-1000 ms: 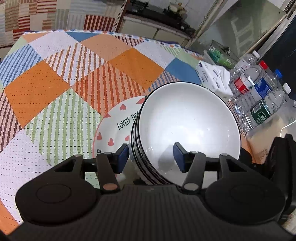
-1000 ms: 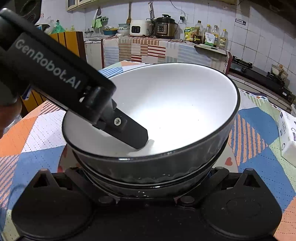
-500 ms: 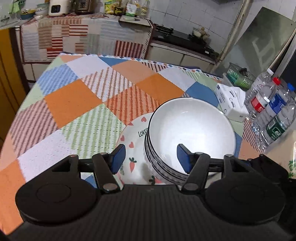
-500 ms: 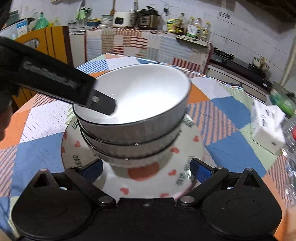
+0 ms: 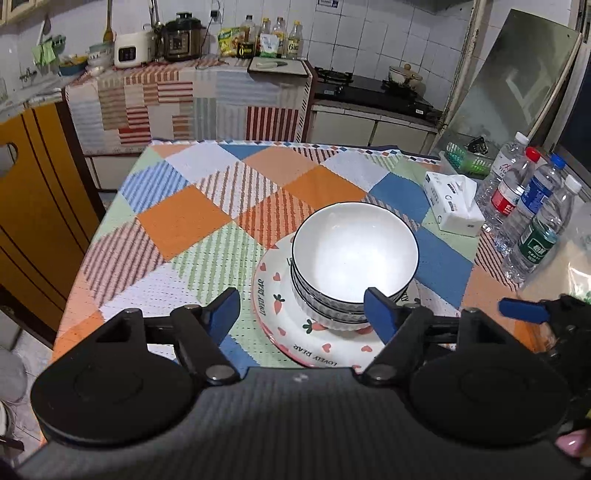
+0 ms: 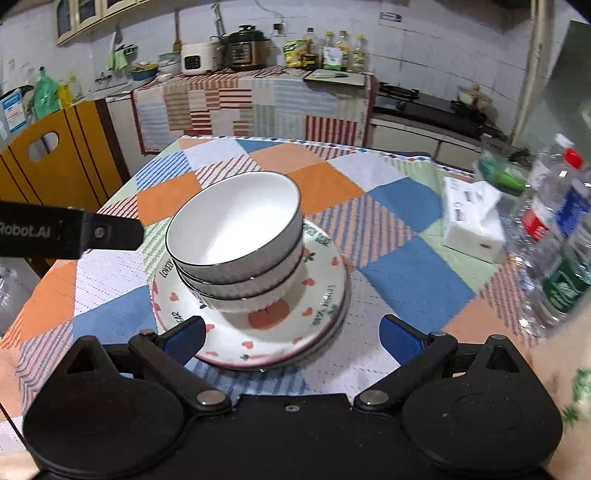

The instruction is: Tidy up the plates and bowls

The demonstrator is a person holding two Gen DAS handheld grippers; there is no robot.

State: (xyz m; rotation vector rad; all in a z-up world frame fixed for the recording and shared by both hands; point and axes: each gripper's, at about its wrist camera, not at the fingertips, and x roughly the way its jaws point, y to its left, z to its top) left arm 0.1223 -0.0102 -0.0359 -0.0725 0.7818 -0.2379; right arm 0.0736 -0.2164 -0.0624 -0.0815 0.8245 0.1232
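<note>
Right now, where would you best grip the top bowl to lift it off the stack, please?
Pinch the rim of the top bowl, one finger inside and one outside, coming down from above on its near side. It sits upright, nested in the bowls below, so only its rim band stands free.

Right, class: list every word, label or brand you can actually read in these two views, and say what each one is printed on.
"LOVELY BEAR": rim of the plate under the stacked bowls.
"Robot.AI": side of the left gripper, start cut off by the frame edge.
Water bottles: labels too small to read.
Tissue pack: print too small.
Counter bottles and wall sign: unreadable.
</note>
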